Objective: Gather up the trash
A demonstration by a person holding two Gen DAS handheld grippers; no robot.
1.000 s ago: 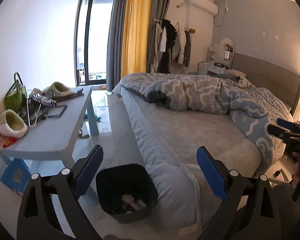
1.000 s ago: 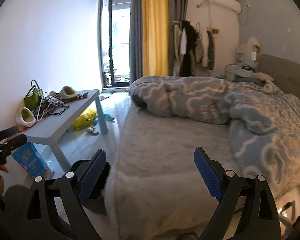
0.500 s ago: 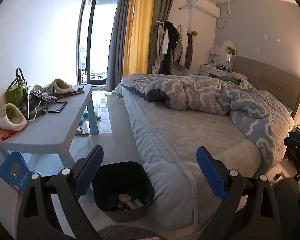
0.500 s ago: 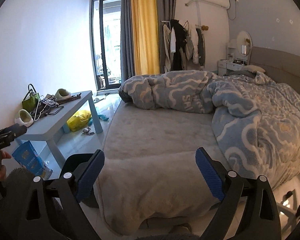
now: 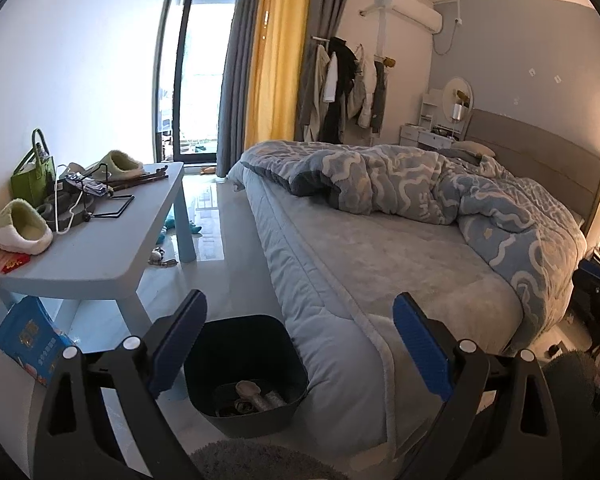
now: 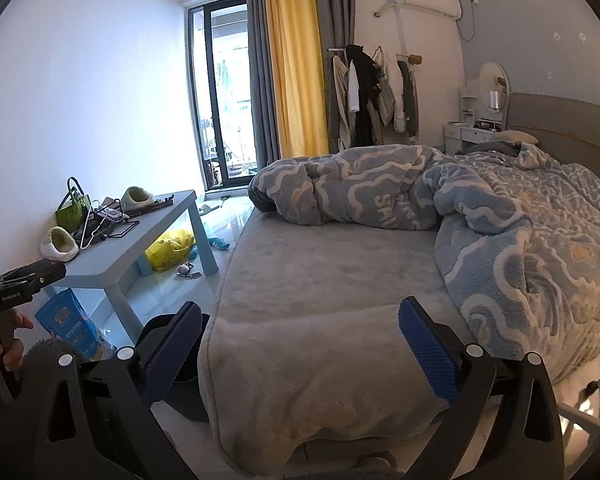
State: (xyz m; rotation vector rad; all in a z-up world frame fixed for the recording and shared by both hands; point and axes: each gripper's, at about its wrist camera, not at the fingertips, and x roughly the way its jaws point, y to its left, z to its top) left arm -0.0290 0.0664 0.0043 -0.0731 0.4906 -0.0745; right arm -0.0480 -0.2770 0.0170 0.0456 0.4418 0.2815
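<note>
Left gripper [image 5: 298, 346] being held apart, nothing between jaws. Right gripper [image 6: 300, 350] jaws just being opened wide, nothing between. Bin [image 5: 246, 368] standing near, on floor left of bed [image 5: 380, 256], scraps [image 5: 256, 396] inside. Scraps judged light, crushable; rigid bin rim judged best hold.

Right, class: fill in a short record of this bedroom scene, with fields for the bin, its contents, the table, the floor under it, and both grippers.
bin: black plastic waste bin on the floor beside the grey bed
contents: a few pieces of trash at the bottom
table: light blue low table bearing slippers and a green handbag
floor under table: yellow plastic bag
left gripper: open, empty
right gripper: jaws just opened wider, nothing between them
</note>
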